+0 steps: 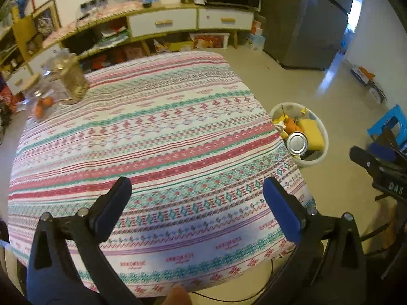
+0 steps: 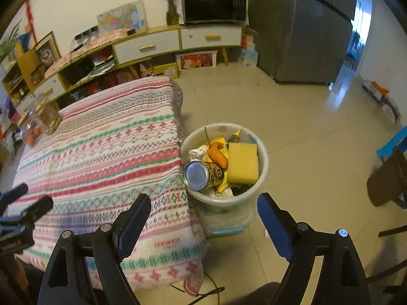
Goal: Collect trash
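Observation:
A white bin (image 2: 263,164) stands on the floor at the table's right edge. It holds a metal can (image 2: 201,175), a yellow sponge (image 2: 243,164), an orange carrot-like piece (image 2: 217,153), crumpled paper and yellow wrappers. The same bin (image 1: 324,137) shows in the left wrist view with the can (image 1: 297,143) on top. My left gripper (image 1: 197,190) hangs open above the patterned tablecloth (image 1: 152,132) with nothing between its blue pads. My right gripper (image 2: 203,208) is open too, above the table's corner and the bin, and holds nothing.
A jar (image 1: 72,81) and a clear bag of oranges (image 1: 42,104) sit at the table's far left corner. A low cabinet (image 1: 162,23) with a microwave lines the back wall, a grey fridge (image 1: 305,20) stands at the right. A blue stool (image 1: 391,124) and cables lie on the floor.

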A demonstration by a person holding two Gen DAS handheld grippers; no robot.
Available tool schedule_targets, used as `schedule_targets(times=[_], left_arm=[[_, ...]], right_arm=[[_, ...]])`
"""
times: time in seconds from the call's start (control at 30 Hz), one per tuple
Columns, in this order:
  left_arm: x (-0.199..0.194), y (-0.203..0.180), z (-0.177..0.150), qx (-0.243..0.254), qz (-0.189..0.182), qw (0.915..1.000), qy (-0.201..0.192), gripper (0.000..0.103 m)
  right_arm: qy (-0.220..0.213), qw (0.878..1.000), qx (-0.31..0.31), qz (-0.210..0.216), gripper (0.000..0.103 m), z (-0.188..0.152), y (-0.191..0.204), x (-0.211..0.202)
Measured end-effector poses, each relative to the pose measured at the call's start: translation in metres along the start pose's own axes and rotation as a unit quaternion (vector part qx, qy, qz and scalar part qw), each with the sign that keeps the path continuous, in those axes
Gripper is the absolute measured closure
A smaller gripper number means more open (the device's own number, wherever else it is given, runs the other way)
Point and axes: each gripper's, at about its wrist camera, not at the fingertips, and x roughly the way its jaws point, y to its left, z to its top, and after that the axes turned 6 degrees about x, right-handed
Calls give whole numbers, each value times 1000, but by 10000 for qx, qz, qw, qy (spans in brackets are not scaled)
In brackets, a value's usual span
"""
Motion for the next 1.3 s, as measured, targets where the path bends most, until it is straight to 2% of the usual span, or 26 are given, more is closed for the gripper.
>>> schedule_targets(times=[0.2,0.3,0.6,0.8,1.3], left_arm=[[-25,7,-18,-200,345,9983,-420,1],[-35,9,-25,-193,561,9959,-684,1],[-41,14,-40,-439,668,9936,-801,1],[-43,5,-44,-310,701,9933,-869,1],[-48,-2,-47,-261,784,9915,-1006,1]], right_arm=[[-691,9968,-399,-89,16,-22,13,-34],[-1031,9930,-559,-157,11,-35,21,-45],[-1526,9865,-581,100,11,-48,30,-63],[-1709,9836,-575,79,10,-50,32,-67],[-1726,9832,-579,113,10,-52,34,-65]])
